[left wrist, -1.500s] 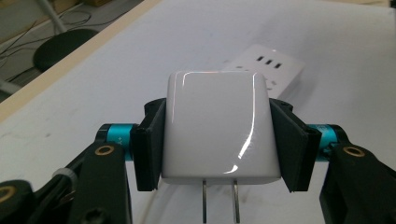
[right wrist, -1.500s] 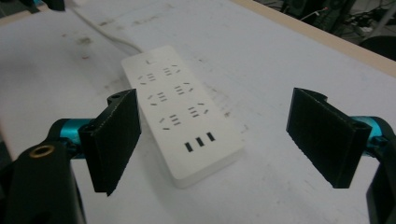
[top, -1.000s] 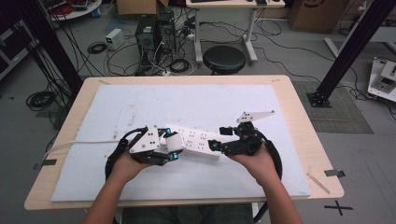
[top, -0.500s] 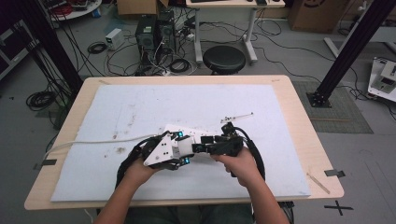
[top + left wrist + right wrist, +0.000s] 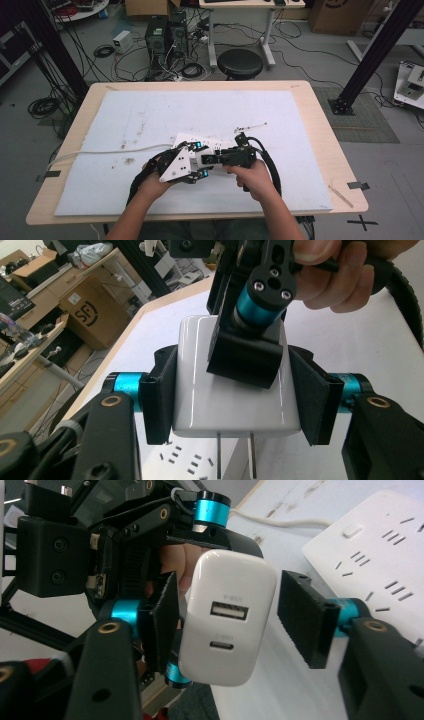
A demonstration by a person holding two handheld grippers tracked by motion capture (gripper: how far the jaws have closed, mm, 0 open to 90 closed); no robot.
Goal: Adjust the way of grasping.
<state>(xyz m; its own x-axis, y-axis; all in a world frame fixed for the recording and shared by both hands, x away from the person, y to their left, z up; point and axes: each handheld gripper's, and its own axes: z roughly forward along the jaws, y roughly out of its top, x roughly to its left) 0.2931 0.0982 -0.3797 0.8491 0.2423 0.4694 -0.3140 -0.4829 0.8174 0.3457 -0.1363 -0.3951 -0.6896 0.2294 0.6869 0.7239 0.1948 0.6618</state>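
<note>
Our right tongs [image 5: 227, 625] have just been closing around the white charger [image 5: 235, 380], one pad not yet touching. Our left tongs [image 5: 235, 395] pinch it over the power strip [image 5: 380, 545], so a handover looks underway.

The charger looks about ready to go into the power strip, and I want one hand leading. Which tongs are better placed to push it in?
Left. The left tongs clamp the charger, prongs hanging over the power strip. The right tongs have just been closing, one pad apart.
</note>
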